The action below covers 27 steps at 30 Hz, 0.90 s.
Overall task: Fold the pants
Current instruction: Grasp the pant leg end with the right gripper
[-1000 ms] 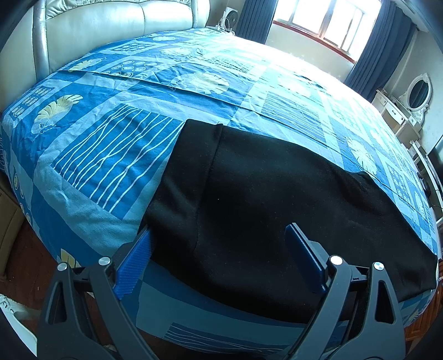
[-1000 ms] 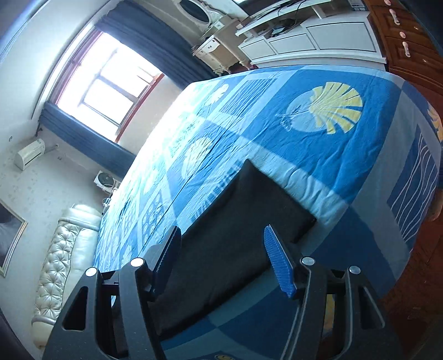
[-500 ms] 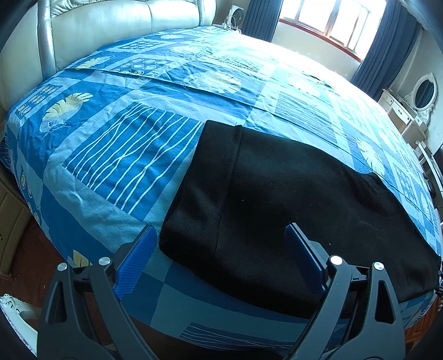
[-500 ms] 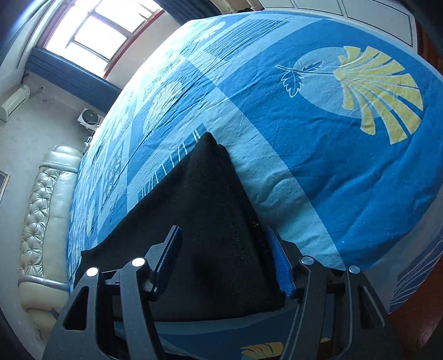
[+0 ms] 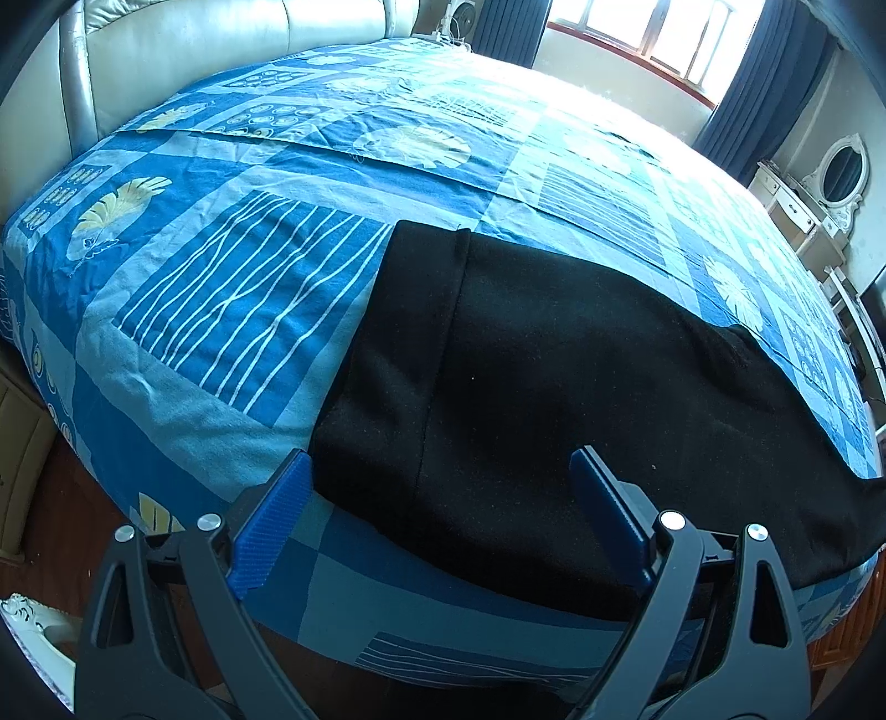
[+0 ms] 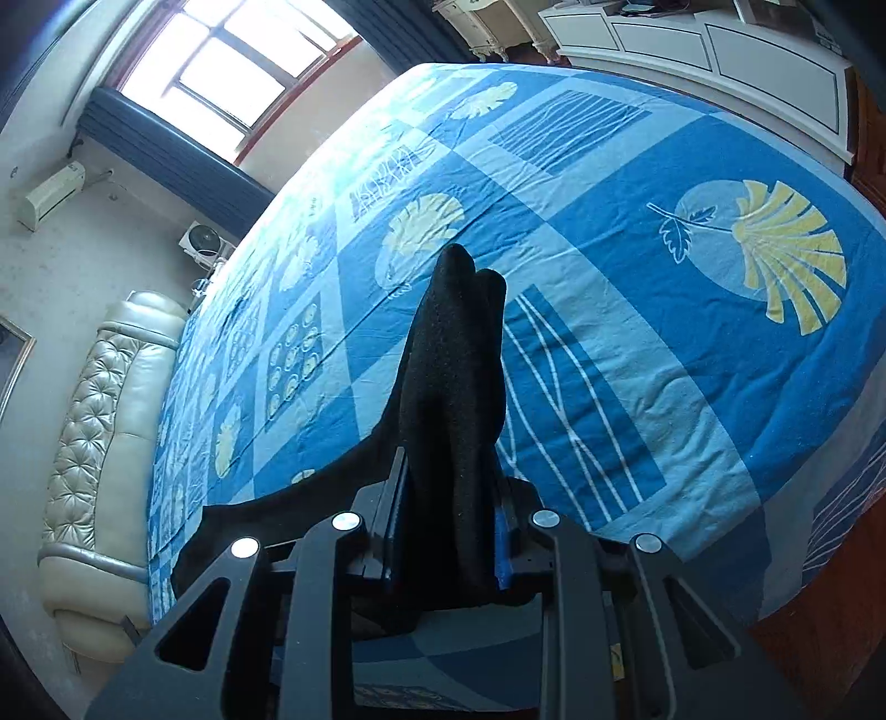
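Note:
Black pants lie flat along the near edge of a bed with a blue patterned sheet. My left gripper is open, its blue pads either side of the near corner of the waist end, just above the cloth. My right gripper is shut on the leg end of the pants, which stands up bunched between the jaws and is lifted off the sheet.
A cream leather headboard runs along the far left. Windows with dark curtains are beyond the bed. A white dresser with mirror and white cabinets stand at the right. Wood floor borders the bed.
My right gripper has shut on the leg end of the pants and lifted it, bunching the cloth. My left gripper stayed open and drew back slightly from the waist end.

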### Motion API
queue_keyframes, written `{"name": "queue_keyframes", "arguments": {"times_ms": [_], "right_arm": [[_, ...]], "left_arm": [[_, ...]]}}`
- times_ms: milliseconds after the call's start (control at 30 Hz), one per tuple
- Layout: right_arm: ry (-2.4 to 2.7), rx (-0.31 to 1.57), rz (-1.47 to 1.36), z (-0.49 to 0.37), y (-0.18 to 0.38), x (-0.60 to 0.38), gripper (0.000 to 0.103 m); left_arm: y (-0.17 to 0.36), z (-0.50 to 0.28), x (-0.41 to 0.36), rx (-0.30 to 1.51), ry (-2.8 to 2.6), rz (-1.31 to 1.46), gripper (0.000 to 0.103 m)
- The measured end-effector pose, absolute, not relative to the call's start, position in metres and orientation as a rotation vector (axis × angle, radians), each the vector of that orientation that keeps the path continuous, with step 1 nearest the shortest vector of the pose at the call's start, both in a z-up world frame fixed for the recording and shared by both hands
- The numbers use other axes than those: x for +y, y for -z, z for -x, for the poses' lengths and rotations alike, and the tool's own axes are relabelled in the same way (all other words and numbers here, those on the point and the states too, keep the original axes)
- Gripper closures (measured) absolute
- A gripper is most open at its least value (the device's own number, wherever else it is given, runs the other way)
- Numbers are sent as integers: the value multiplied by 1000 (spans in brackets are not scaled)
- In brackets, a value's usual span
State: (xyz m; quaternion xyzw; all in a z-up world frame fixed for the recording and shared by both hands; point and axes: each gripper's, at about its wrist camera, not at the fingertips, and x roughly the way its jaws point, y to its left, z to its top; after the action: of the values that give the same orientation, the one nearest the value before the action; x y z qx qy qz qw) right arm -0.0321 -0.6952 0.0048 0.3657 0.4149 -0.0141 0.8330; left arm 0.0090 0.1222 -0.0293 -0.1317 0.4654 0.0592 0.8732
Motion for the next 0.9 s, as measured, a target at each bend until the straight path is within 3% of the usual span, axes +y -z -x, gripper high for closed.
{"name": "queue_keyframes", "arguments": {"times_ms": [267,433,467,600,900], "right_arm": [[-131,818,-661,6,-98,-604,78],[-223,828,-551,-18,-122,-519,78],[-252,830,-542,-23,-122,-502,86],[-328,889,-456,-49,-109,-427,94],[-260,1149,-274,-64,1,-338,94]], "left_arm": [[24,-10,121,983,-96,308,10],[16,-8,108,963,-66,257,10],[15,-8,106,960,-61,245,10],[15,-8,95,952,-49,207,10],[18,-7,85,967,-15,224,10]]}}
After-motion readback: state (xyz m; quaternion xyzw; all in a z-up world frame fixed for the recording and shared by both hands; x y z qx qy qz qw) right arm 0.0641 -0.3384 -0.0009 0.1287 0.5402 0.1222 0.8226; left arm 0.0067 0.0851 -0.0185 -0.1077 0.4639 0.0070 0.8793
